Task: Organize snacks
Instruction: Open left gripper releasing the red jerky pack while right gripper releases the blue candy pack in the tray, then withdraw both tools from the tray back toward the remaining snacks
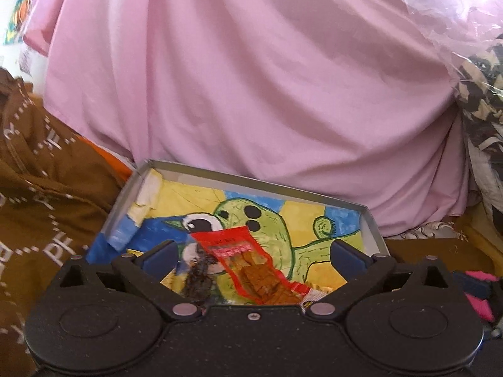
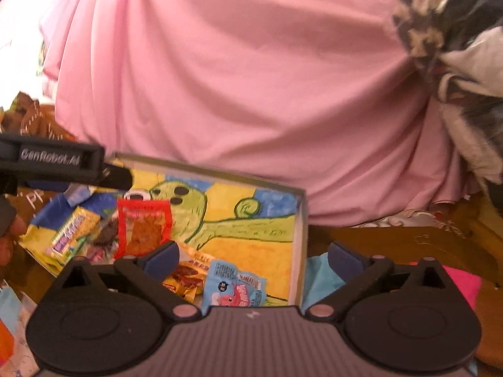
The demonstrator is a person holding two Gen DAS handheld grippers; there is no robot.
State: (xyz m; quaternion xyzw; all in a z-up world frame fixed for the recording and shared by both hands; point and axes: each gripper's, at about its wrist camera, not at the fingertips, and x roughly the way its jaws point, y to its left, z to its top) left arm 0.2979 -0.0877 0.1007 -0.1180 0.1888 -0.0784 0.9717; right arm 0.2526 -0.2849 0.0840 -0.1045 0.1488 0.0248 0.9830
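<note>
A shallow grey tray (image 1: 372,232) lined with a green cartoon drawing lies in front of me. A red snack packet (image 1: 248,264) rests in it between my left gripper's (image 1: 254,254) fingers, which stand wide apart and clear of it. Beside the packet is a dark snack (image 1: 198,276). In the right wrist view the same red packet (image 2: 144,226) lies flat in the tray (image 2: 300,235), with a yellow packet (image 2: 72,235), a golden packet (image 2: 188,270) and a blue packet (image 2: 232,289) around it. My right gripper (image 2: 253,260) is open above the blue packet. The left gripper (image 2: 121,177) hangs over the tray's far left corner.
A big pink cloth mound (image 1: 251,78) rises right behind the tray. Brown fabric with white letters (image 1: 47,220) lies to the left, patterned cloth (image 2: 446,31) at the upper right. A turquoise item (image 2: 320,273) and a pink item (image 2: 462,282) sit right of the tray.
</note>
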